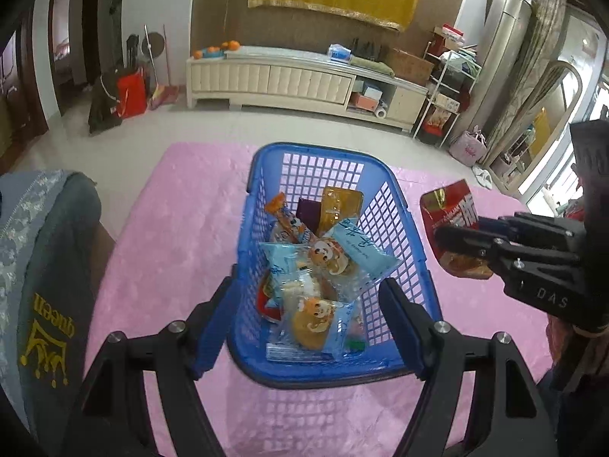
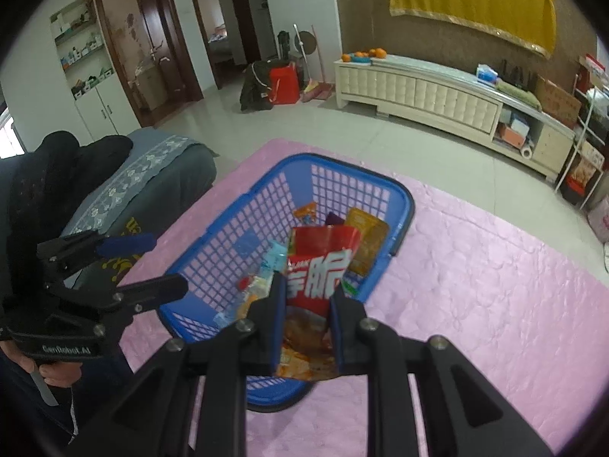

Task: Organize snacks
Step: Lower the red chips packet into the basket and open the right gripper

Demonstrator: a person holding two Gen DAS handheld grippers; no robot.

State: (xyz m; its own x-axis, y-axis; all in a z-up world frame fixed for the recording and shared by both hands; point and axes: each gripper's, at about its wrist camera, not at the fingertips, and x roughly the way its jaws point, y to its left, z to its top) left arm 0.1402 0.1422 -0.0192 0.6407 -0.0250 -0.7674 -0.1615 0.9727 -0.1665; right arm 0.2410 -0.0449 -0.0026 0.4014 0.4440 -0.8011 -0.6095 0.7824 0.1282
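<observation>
A pink quilted cover [image 2: 475, 266] spreads over the bench, and near its middle stands the blue basket [image 1: 403, 205], long axis running from the near edge toward the far edge, already heaped with wrapped snacks [image 1: 316, 266]. The left hand-held gripper [image 1: 304, 320] hangs over the basket's near end with its jaws apart and nothing between them. The right hand-held gripper [image 2: 306, 327] is clamped on the lower half of a red snack bag [image 2: 319, 266], held upright with its long axis pointing up and away, above the basket's right rim; the basket lies down and to its left, so this hand is probably the one to drop next.
</observation>
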